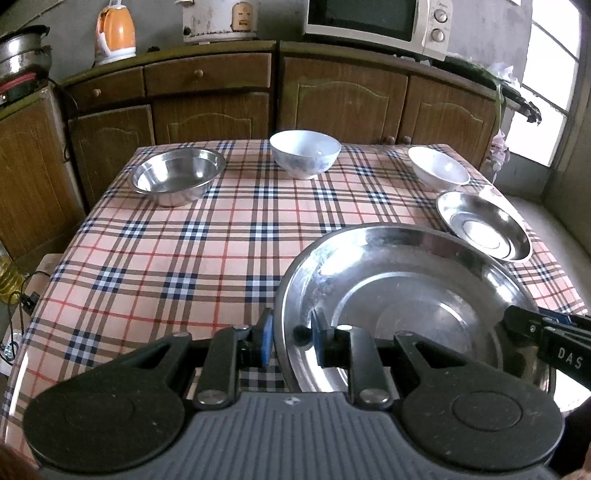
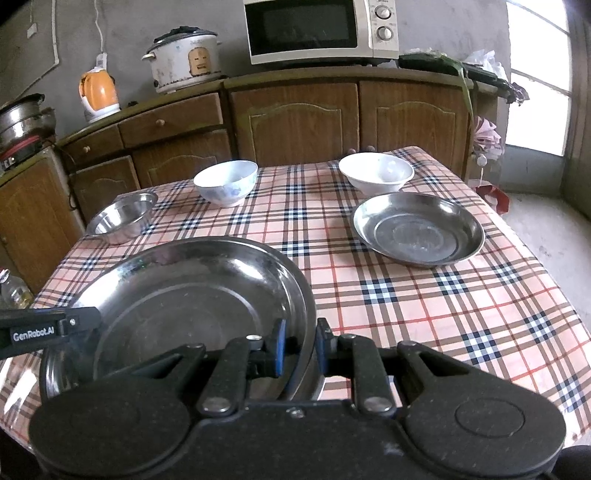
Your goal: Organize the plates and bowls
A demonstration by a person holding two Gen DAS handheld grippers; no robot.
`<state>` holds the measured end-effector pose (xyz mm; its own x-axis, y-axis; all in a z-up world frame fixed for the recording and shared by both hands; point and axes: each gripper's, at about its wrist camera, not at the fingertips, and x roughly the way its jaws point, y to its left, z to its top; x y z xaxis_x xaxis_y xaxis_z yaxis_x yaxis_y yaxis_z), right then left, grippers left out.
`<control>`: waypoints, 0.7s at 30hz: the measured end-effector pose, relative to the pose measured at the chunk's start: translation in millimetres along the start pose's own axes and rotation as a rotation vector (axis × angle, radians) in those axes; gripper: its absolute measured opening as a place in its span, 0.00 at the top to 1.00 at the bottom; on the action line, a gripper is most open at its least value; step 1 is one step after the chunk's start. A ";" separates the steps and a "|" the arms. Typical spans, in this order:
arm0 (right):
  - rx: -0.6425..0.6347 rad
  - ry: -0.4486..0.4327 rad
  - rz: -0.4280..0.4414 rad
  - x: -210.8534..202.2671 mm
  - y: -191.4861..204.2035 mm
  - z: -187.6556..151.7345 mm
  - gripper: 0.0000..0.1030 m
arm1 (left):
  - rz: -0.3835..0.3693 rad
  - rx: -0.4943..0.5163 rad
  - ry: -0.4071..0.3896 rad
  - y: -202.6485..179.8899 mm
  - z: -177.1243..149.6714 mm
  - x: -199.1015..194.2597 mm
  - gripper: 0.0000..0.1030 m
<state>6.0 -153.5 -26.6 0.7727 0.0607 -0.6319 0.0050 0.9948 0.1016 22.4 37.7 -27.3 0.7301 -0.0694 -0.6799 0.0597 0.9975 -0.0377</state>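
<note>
A large steel plate [image 1: 399,295] [image 2: 184,295] sits at the near edge of the checked table. My left gripper [image 1: 290,341] straddles its left rim, one blue pad on each side, jaws not fully closed on it. My right gripper [image 2: 300,349] straddles its right rim the same way. A smaller steel plate [image 1: 484,225] [image 2: 417,229] lies to the right. A steel bowl [image 1: 177,175] [image 2: 122,216] stands far left. Two white bowls stand at the back, one in the middle [image 1: 304,153] [image 2: 226,181] and one on the right [image 1: 439,170] [image 2: 376,173].
The checked tablecloth [image 1: 166,258] [image 2: 461,314] covers the table. Wooden cabinets [image 1: 207,110] run behind it, carrying a microwave [image 2: 321,29], a rice cooker [image 2: 184,59] and an orange kettle [image 1: 114,33]. A window [image 2: 535,74] is on the right.
</note>
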 end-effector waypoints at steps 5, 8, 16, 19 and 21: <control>0.006 0.010 -0.002 3.4 -1.3 -2.3 0.78 | -0.002 0.002 0.009 -0.6 -1.6 3.4 0.79; 0.006 0.018 -0.005 6.8 -1.5 -3.9 0.78 | 0.001 0.002 0.017 -0.7 -3.0 6.6 0.79; 0.007 0.042 -0.015 17.7 -2.5 -10.0 0.78 | 0.006 0.008 0.046 -1.5 -7.8 17.2 0.79; 0.005 0.047 -0.019 19.9 -3.0 -12.4 0.78 | 0.007 0.010 0.057 -1.7 -9.8 20.5 0.79; 0.004 0.052 -0.021 22.2 -3.2 -13.2 0.78 | 0.009 0.012 0.062 -2.2 -10.7 22.4 0.79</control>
<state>14.8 -154.3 -51.2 0.7381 0.0438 -0.6733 0.0240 0.9956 0.0911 31.4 34.2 -50.3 0.6873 -0.0593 -0.7240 0.0619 0.9978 -0.0230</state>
